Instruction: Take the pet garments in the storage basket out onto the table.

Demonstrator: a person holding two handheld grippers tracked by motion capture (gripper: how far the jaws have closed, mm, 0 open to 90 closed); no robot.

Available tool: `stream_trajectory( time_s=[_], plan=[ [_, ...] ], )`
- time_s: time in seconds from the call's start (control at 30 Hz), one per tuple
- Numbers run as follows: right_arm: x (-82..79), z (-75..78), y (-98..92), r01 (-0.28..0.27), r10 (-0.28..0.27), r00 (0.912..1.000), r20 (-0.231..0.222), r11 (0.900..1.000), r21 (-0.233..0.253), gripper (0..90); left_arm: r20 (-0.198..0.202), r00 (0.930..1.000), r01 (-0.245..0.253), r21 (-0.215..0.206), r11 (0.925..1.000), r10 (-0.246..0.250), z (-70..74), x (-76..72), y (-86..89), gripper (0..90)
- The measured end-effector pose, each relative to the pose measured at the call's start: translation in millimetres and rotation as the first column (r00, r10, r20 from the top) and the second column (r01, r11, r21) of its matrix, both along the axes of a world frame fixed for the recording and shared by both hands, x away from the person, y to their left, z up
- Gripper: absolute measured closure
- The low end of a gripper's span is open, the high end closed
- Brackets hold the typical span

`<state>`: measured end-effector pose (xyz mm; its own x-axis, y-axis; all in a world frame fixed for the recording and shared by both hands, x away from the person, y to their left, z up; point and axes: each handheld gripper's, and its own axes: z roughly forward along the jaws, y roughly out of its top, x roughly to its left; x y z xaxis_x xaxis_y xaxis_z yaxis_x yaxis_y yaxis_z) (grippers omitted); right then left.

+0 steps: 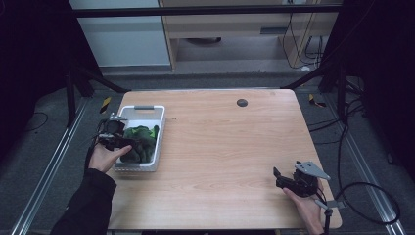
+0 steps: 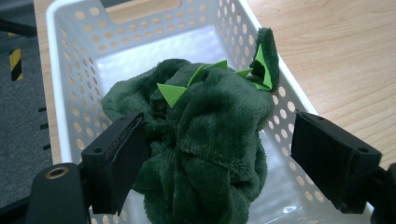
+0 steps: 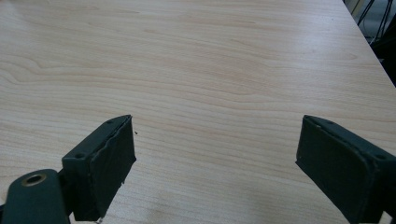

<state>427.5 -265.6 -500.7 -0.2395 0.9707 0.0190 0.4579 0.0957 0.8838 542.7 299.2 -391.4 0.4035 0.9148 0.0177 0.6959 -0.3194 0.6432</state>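
We've got the left gripper (image 2: 217, 154) spread wide around the green plush toy (image 2: 210, 140) in the white basket (image 2: 70, 70); it looks soft, light and squishy, so we'd pinch its bulky middle.

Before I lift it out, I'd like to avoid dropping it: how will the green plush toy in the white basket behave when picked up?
The plush toy looks crumpled and folded, so it will probably sag and droop rather than hold its shape. Its fuzzy pile should grip well against the left tool, whose jaws stand open around it. It seems light, so the basket likely stays put.
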Motion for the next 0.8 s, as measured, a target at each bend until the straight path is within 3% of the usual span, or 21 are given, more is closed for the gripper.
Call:
stream_trajectory(
  time_s=[0.3, 0.8],
  plan=[
    [0.6, -0.3, -0.3, 0.001, -0.001, 1.0, -0.009, 1.0, 0.004, 11.2, -0.035, 0.9994, 0.005, 0.01, 0.9999, -0.004, -3.6, 8.2, -3.2, 18.6],
    [0.8, -0.7, -0.4, -0.002, 0.002, 1.0, -0.009, 1.0, 0.001, 11.2, -0.1, 0.9949, 0.022, 0.08, 0.9965, -0.014, -13.7, 19.4, -7.3, 22.2]
  ],
)
